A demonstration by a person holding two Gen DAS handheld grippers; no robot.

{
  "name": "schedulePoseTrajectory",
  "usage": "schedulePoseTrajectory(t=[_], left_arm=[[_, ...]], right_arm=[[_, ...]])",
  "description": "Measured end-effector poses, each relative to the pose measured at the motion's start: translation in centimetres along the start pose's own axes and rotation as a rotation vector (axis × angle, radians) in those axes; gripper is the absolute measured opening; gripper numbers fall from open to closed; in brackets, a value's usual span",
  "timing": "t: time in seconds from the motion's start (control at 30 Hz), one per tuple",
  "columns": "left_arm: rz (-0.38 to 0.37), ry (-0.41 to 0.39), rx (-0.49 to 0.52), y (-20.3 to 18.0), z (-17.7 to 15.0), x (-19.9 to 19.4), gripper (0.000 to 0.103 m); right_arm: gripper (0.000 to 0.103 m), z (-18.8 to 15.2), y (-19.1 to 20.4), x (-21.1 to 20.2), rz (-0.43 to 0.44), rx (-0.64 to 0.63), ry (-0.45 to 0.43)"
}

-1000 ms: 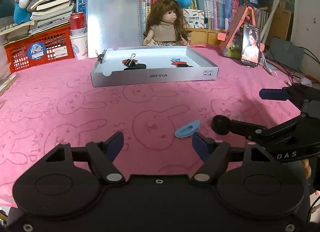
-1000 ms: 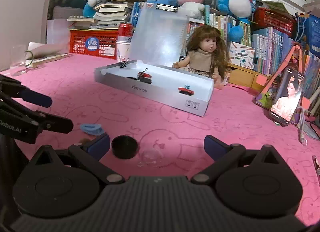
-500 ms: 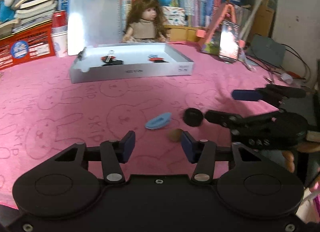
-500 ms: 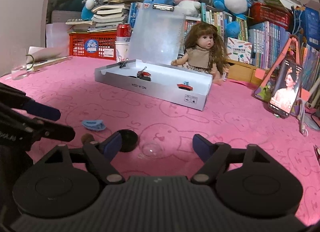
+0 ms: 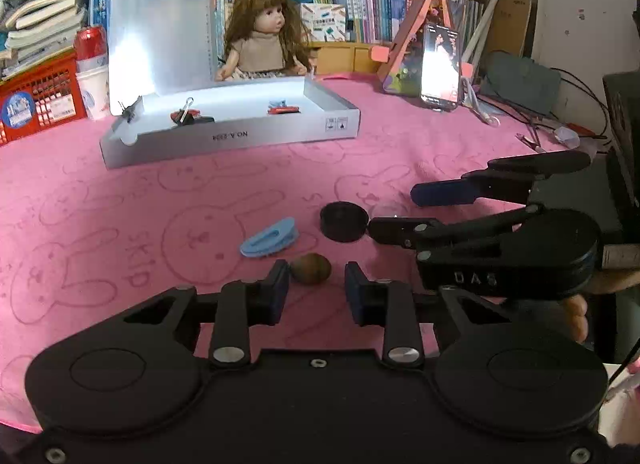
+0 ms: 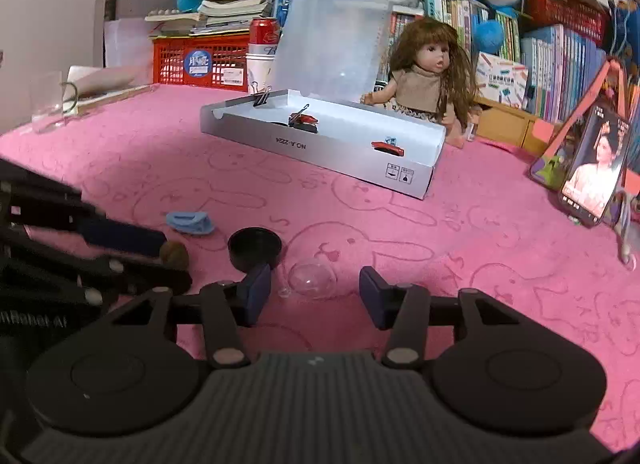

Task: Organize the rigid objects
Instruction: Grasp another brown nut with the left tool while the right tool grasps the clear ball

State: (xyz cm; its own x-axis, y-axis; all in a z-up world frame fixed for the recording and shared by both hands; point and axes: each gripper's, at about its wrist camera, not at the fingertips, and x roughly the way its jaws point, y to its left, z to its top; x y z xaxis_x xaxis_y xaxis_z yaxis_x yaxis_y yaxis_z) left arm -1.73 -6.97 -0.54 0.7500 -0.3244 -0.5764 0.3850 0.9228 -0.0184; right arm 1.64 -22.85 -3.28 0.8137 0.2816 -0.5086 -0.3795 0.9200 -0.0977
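Pink bunny-print cloth (image 5: 120, 199) covers the table, books and plush toys behind, white tray (image 5: 224, 139) near the doll (image 5: 260, 43). My left gripper (image 5: 316, 282), jaws just closing, brackets the brown nut (image 5: 310, 268) without clear contact, its long axis across the gap. My right gripper (image 6: 316, 288), also closing, flanks the clear dome (image 6: 313, 278) untouched; blue clip (image 5: 269, 238) points up-right beside the black cap (image 5: 343, 220).
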Motion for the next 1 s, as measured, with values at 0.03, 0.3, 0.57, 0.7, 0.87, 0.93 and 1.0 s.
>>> schedulePoseTrajectory(t=[0.03,0.3,0.57,0.7,0.87,0.93,1.0], left_arm=[[0.008,-0.003,0.006,-0.1,0.0,0.1,0.025],[0.020,-0.006,-0.006,0.0,0.0,0.1,0.022],[0.061,-0.021,0.017,0.1,0.2,-0.3,0.022],[0.058,-0.016,0.014,0.1,0.2,-0.4,0.022],[0.065,-0.021,0.001,0.5,0.6,-0.6,0.022],[0.067,-0.023,-0.013,0.9,1.0,-0.6,0.022],[0.076,-0.023,-0.027,1.4,1.5,-0.5,0.022]], right_arm=[[0.054,0.0,-0.1,0.1,0.005,0.006,0.000],[0.032,-0.3,0.1,-0.1,0.034,0.028,-0.017],[0.032,-0.1,0.1,-0.3,0.028,0.044,-0.014],[0.032,-0.1,0.3,-0.5,0.016,0.041,-0.015],[0.032,0.3,0.0,-0.6,0.001,0.054,-0.027],[0.032,0.5,0.0,-0.5,-0.008,0.059,-0.031],[0.032,1.2,-0.1,0.0,-0.021,0.091,-0.039]])
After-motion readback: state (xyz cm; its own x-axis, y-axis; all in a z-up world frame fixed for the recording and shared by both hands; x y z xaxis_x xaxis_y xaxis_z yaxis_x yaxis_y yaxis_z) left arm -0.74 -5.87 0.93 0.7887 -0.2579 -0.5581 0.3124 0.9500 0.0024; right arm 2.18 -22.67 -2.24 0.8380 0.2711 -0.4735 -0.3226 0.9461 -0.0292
